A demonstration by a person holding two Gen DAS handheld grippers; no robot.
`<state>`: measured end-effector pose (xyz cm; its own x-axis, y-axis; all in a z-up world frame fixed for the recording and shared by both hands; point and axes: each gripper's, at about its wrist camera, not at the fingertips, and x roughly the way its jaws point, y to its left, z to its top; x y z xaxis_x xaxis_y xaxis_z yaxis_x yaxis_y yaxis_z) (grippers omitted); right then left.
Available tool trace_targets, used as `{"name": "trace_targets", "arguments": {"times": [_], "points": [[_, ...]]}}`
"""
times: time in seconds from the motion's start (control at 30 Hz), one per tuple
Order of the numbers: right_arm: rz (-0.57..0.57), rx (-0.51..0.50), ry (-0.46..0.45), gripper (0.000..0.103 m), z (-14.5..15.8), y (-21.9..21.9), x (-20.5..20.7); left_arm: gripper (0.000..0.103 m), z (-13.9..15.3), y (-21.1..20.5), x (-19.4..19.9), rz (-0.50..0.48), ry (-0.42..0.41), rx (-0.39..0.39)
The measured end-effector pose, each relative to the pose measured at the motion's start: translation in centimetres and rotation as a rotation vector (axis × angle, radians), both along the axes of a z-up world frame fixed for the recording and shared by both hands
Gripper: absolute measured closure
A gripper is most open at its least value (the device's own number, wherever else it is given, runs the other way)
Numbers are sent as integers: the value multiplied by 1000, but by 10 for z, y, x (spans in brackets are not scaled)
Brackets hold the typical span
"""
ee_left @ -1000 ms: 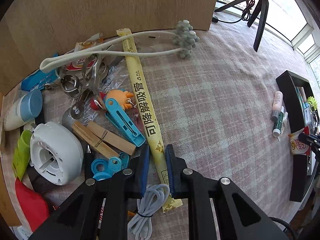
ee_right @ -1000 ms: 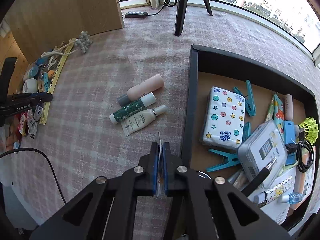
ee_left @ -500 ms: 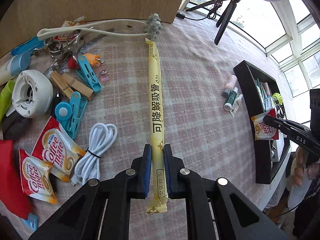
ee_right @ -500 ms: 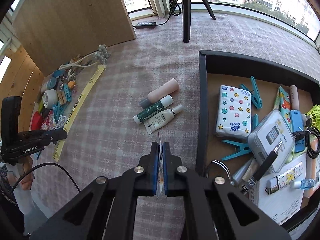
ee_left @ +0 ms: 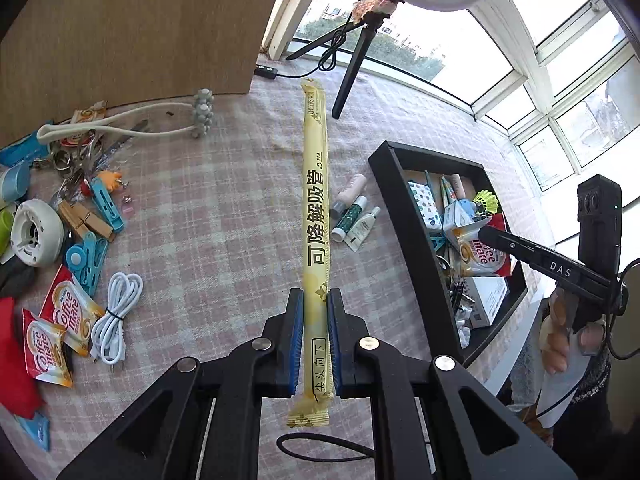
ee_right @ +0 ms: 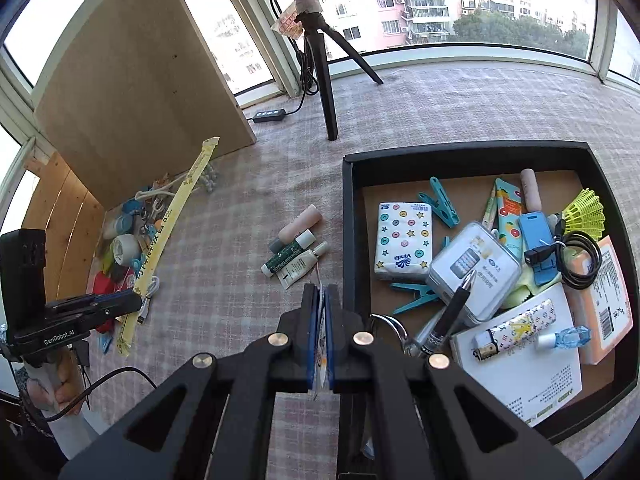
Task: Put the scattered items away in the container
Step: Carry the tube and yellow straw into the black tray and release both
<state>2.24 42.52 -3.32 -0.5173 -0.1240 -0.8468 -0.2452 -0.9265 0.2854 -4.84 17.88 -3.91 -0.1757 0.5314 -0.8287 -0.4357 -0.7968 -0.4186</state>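
My left gripper point(ee_left: 315, 312) is shut on a long yellow straw packet point(ee_left: 316, 208) and holds it lifted above the checked cloth, pointing away; it also shows in the right wrist view point(ee_right: 168, 224). My right gripper point(ee_right: 319, 300) is shut on a Coffee mate sachet point(ee_left: 478, 254), seen edge-on in its own view, by the left wall of the black container point(ee_right: 346, 216), which holds many items. The container shows at the right in the left wrist view point(ee_left: 404, 208).
Three small tubes point(ee_right: 298, 250) lie left of the container. A pile at the far left has pegs point(ee_left: 106, 208), a white cable point(ee_left: 114, 312), Coffee mate sachets point(ee_left: 60, 320) and a white round case point(ee_left: 36, 232). A wooden board point(ee_right: 132, 92) and a tripod point(ee_right: 320, 72) stand behind.
My left gripper has lifted the straw packet off the pile and swung it right toward the container. My right gripper with the sachet rose and moved back a little.
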Motion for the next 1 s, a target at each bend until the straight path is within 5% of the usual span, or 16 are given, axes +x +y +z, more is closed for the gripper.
{"name": "trace_targets", "arguments": {"times": [0.57,0.6,0.63,0.67,0.7,0.77,1.0], "points": [[-374,130,-15,99,25,159,90,92,40,219,37,-355,115,30],[-365,127,-13,98,24,162,91,90,40,229,41,-378,124,25],[-366,129,-19,96,23,164,91,76,39,239,45,-391,140,-7],[-381,137,-31,87,23,166,91,54,38,246,47,-387,162,-45],[-398,142,-34,80,22,168,92,50,38,249,49,-382,185,-57],[-407,136,-9,67,23,168,93,50,37,250,51,-383,199,-68],[-358,119,27,67,27,150,81,51,33,220,43,-313,196,-100]]}}
